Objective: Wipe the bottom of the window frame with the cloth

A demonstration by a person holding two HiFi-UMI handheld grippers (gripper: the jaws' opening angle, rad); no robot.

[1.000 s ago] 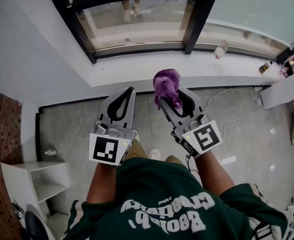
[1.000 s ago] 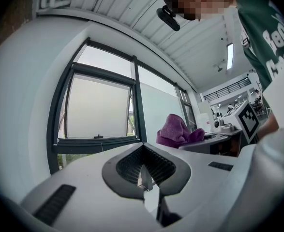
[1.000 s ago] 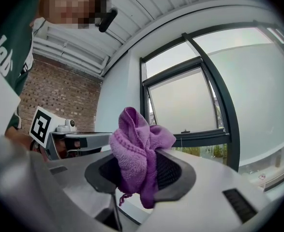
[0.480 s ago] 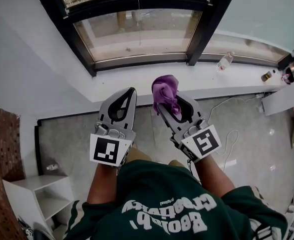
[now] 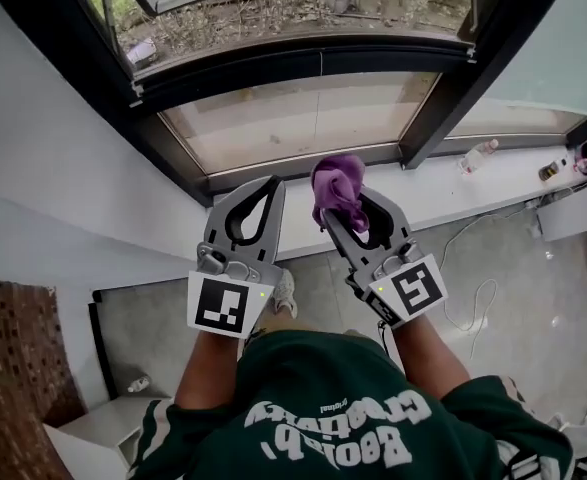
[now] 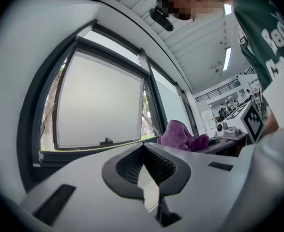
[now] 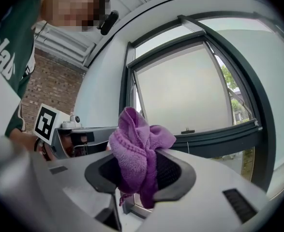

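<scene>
Two grippers are raised side by side before the window. The right gripper (image 5: 345, 206) has its fingers clamped on the purple cloth (image 5: 337, 180), which bunches up above the tips and hangs down between the pads in the right gripper view (image 7: 138, 146). In the head view the cloth sits over the white sill (image 5: 453, 183), just below the bottom rail of the dark frame (image 5: 373, 151); whether it touches the rail cannot be told. The left gripper (image 5: 272, 181) is just beside it, its fingers closed together with nothing between them (image 6: 142, 147), and the cloth shows past its tips at the right (image 6: 178, 135). A bottle (image 5: 479, 154) lies further right on the sill. A shoe (image 5: 284, 293) shows on the floor between the grippers
</scene>
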